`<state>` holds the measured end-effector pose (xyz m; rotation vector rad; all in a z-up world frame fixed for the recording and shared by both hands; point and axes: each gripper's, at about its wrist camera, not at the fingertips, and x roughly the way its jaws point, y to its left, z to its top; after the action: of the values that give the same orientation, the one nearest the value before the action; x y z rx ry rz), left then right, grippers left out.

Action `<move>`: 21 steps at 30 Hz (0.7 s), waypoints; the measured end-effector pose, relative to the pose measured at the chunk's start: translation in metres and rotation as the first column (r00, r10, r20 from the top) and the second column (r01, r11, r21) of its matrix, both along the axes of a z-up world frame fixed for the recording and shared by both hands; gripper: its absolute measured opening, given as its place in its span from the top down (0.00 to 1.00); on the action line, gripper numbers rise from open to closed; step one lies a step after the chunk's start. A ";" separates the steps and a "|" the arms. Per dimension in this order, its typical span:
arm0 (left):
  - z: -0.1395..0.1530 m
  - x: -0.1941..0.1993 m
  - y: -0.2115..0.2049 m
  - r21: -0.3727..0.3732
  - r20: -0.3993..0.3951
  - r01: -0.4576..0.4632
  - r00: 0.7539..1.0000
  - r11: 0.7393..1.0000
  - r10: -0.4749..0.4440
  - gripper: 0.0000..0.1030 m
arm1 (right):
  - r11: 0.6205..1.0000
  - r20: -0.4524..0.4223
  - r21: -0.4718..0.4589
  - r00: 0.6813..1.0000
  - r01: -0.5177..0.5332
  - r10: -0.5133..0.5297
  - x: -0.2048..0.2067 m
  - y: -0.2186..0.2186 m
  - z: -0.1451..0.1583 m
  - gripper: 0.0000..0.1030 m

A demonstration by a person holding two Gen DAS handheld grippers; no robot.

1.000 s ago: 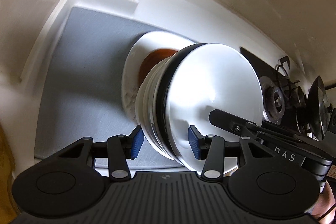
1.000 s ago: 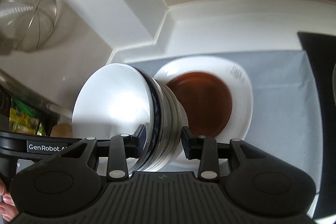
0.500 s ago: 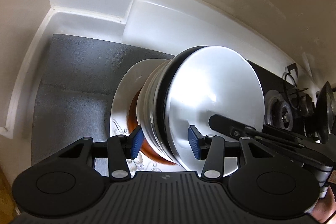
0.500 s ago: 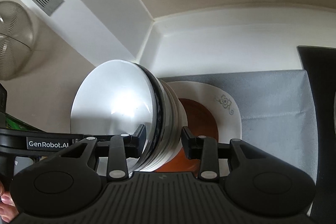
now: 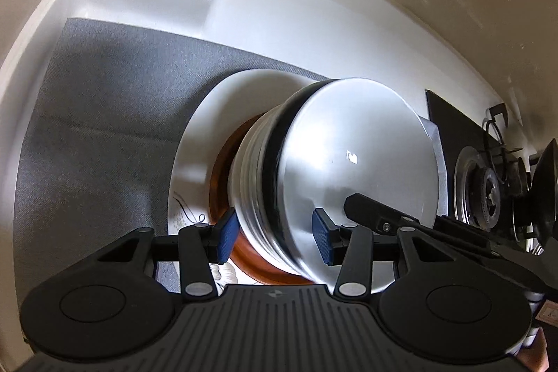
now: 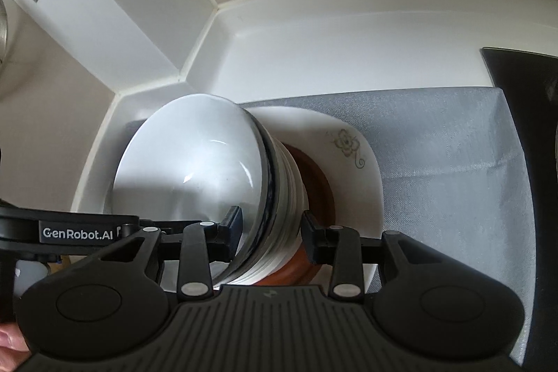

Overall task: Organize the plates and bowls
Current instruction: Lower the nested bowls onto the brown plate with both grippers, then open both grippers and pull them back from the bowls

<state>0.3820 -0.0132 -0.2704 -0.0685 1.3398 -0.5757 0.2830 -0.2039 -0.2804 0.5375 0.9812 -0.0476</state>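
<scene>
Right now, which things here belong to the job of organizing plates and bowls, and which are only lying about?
Belong to the job:
- stack of bowls, held by left gripper and right gripper
- white plate
- brown dish

Lying about:
- grey mat
- stove burner

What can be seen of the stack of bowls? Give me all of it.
The stack of bowls is several nested white glossy bowls, ceramic by their look, with a dark band below the top bowl's rim. It is held between both tools: the left hand-held gripper and the right hand-held gripper each clamp the rims from opposite sides. It hangs over a brown dish lying in a white flowered plate on a grey mat. Whether its base touches the dish cannot be told.
</scene>
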 end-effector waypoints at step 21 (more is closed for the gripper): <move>0.083 -0.097 0.032 -0.023 0.311 0.000 0.950 1.000 0.007 0.12 | 0.958 0.054 -0.267 0.994 0.103 -0.091 -0.098 0.042 0.060 0.19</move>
<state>0.2846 0.0188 -0.1876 0.0023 1.0258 -0.5728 0.1850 -0.1619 -0.2204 0.3342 0.8905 -0.2538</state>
